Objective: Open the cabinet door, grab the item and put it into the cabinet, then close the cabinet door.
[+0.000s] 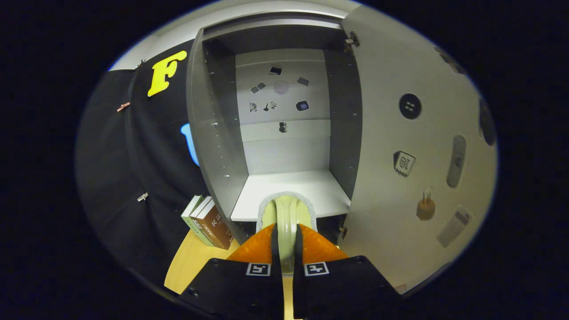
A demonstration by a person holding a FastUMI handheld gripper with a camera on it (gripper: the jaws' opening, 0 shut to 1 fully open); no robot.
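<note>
Cream-coloured slipper pinched in tongs — just before open cabinet shelf.

wall: black cloth | table: pale wood (books upright on it)

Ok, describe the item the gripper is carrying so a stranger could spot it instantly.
Start at the open grey cabinet, door swung right. At the front edge of its white shelf, the gripper is shut on a pale cream slipper. Its fuzzy grey rim sets it apart from the books standing left.
</note>
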